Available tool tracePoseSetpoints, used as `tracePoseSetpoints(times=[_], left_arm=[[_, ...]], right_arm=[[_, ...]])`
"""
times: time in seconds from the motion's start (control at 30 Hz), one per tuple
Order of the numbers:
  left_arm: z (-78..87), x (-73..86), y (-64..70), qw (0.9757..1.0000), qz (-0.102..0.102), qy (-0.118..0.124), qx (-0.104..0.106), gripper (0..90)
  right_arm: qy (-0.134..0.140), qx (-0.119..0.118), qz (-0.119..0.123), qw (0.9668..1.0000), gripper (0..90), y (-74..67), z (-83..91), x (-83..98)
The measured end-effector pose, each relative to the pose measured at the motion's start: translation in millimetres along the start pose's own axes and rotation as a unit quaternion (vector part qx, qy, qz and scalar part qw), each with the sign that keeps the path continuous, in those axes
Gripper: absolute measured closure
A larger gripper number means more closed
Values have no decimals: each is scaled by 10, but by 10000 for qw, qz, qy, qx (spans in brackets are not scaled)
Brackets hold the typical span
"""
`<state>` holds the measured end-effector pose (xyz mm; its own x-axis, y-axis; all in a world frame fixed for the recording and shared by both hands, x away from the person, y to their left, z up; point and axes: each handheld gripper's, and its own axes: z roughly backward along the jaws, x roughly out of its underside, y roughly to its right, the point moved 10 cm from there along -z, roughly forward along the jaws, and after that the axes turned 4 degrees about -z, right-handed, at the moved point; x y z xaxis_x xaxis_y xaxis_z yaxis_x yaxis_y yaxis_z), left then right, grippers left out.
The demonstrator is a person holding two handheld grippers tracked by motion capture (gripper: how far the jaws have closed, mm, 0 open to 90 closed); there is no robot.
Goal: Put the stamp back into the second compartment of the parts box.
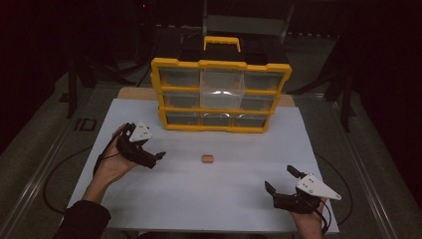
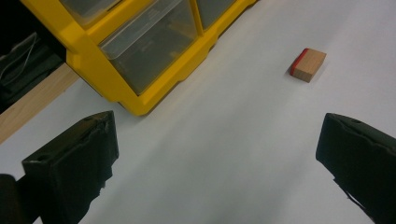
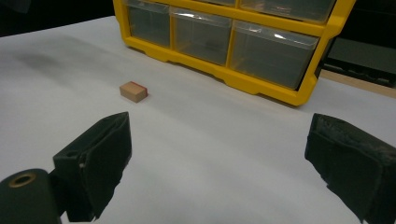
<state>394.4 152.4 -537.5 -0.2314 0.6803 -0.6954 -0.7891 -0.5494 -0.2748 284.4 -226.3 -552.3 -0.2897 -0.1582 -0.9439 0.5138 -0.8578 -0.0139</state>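
From above, my left gripper and right gripper both gape empty over the white table; the small wooden block lies between them, before the yellow drawer organizer.

My left gripper view: jaws wide, block ahead right.

My right gripper view: jaws wide, block ahead left.

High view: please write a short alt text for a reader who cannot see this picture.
A small wooden block with one red end lies alone on a white table, between two hand-held grippers with open jaws: the left gripper and the right gripper. Behind it stands a yellow organizer with clear drawers.
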Motion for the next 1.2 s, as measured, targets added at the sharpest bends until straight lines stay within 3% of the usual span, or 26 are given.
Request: tracePoseSetpoints(times=[1.03, 1.2], left_arm=[[-300, -170, 60, 9990, -127, -299, 291, 1], [-370, -208, 75, 9986, -234, -382, 298, 1]], right_arm=[[3, -26, 2, 10000, 70, -3, -4, 9], [0, -25, 4, 10000, 70, -5, -4, 11]])
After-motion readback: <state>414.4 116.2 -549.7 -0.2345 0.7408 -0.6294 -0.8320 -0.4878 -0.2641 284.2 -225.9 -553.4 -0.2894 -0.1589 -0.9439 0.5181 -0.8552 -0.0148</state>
